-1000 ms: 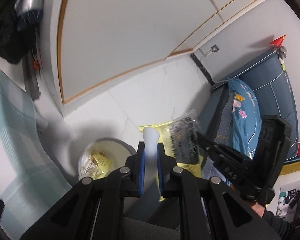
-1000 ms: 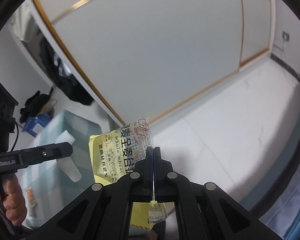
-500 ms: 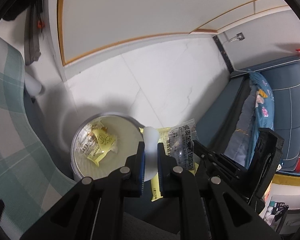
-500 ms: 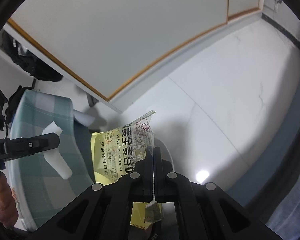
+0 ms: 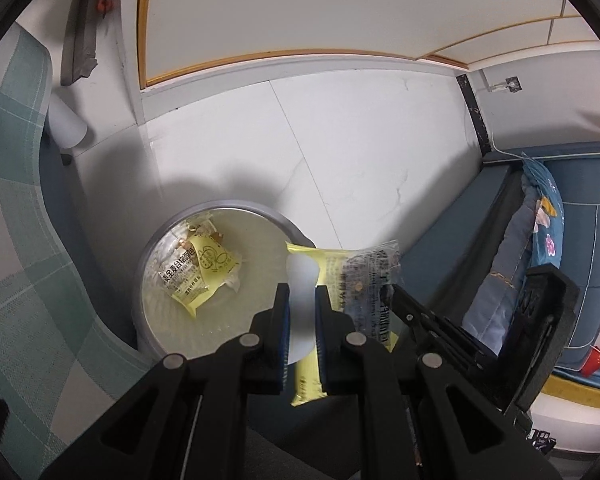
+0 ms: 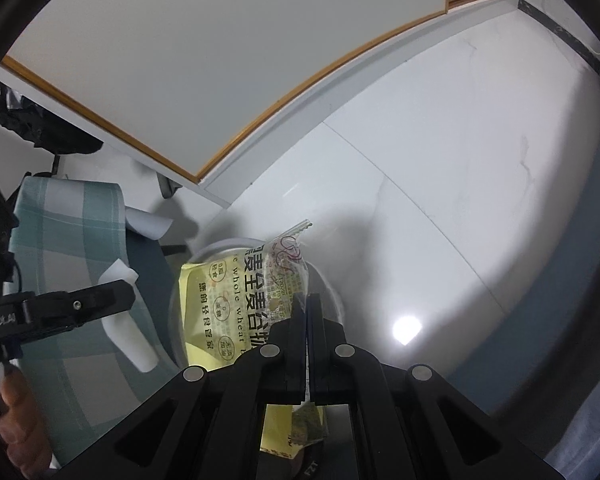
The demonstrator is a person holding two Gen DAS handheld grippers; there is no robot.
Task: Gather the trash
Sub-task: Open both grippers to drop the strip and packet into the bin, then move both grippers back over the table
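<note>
The left gripper (image 5: 302, 308) was clenched on a white paper cup (image 5: 301, 280), whose blurred, rounded end projected forward beyond the blue pads (image 5: 284, 312); its long axis ran along the fingers and pointed over the near rim of the trash bin (image 5: 220, 208). The bin was round, with a grey rim and a translucent pale liner, and stood on the white tiled floor (image 5: 340, 140). Inside the bin lay a crumpled yellow wrapper (image 5: 198, 268) with printed characters. The right gripper (image 6: 306, 300) was clamped shut on the edge of a flat bread wrapper (image 6: 244, 300), part yellow and part clear film with a serrated top seam. In the right wrist view the bread wrapper's long axis stood roughly upright along the fingers, its serrated end pointing away from the gripper, and it hung directly above the bin's opening. In the left wrist view the same wrapper (image 5: 364, 276) sat just right of the bin's rim. A green-and-white checked cloth (image 5: 16, 240) lay left of the bin, and a blue sofa (image 5: 572, 248) lay to its right.
</note>
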